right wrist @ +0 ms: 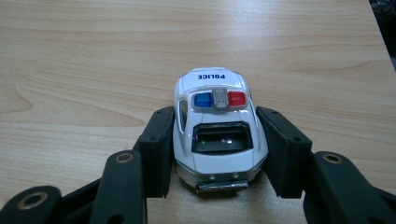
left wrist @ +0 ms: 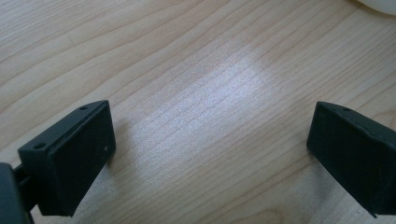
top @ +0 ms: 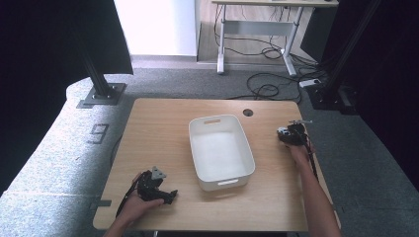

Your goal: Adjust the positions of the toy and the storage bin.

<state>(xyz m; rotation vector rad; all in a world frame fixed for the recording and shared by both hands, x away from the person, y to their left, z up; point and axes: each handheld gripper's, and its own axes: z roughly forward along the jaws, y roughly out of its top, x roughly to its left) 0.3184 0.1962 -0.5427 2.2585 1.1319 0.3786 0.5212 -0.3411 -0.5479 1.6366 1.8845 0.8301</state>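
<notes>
Toy police car [right wrist: 218, 135]: it sits on the table between your right gripper's jaws, rear end toward the camera and POLICE-marked nose pointing away from you.
Right gripper [right wrist: 219, 149]: the pads are closed in against both flanks of the car, so you are gripping it, though it looks to be resting on the wood, not yet lifted.
Handling: it looks small, rigid and light, probably metal or hard plastic with a glossy painted shell, so expect it to be slippery, and its wheels may let it roll forward out of the pads.
Where to hold: keep the pads flat on the doors, low and about mid-length, below the light bar; the tapered nose and roof would likely let it squirt out.
White bin [top: 221, 150]: it stands open and empty well to the left of your right gripper, toward the table middle.
Left gripper [left wrist: 210, 149]: jaws spread wide over bare wood, nothing between them; the bin's rim is just ahead and to its right.
Table [top: 163, 128]: light wood, smooth.
</notes>
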